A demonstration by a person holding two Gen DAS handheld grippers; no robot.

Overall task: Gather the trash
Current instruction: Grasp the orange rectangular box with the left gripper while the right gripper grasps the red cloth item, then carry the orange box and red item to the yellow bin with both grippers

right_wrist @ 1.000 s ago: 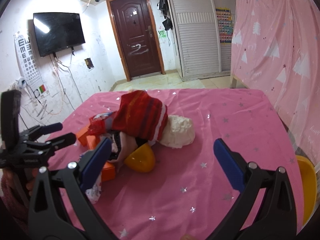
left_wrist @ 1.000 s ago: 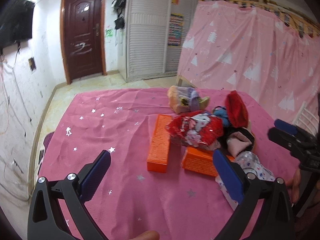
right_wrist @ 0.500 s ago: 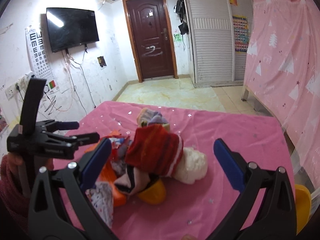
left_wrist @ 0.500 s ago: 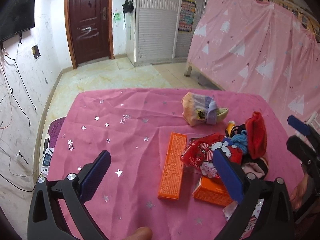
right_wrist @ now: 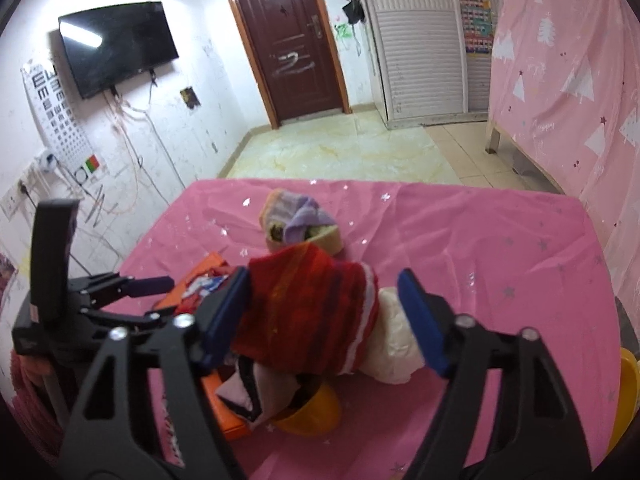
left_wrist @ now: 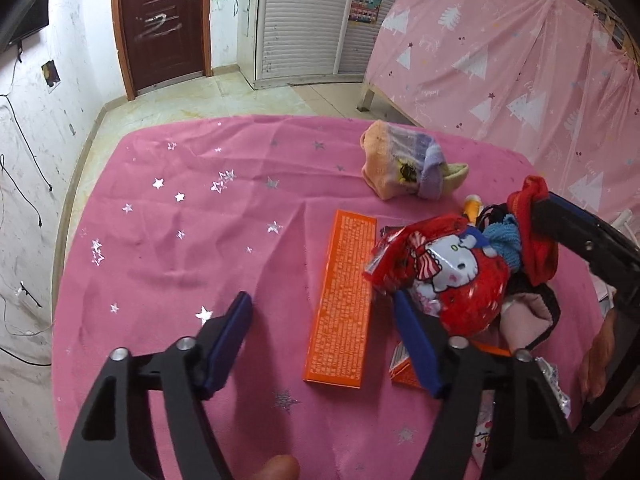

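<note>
A heap of litter and socks lies on the pink star-print tablecloth. My left gripper hangs over a flat orange box, which lies between its closing jaws; neither pad touches it. A crumpled red cartoon wrapper rests against the right finger. My right gripper straddles a red striped sock on top of the heap. Its jaws are closing too: the left pad meets the sock's edge, the right pad stands apart beside a white sock.
A pastel sock bundle sits behind the heap. A second orange box, a pink-and-black sock and a yellow cap lie lower in the heap. Each gripper shows in the other's view. A pink curtain hangs on the right.
Both pairs of jaws have narrowed from wide open. Both grippers have come in over the heap, the left over the orange box and the right around the red sock.
</note>
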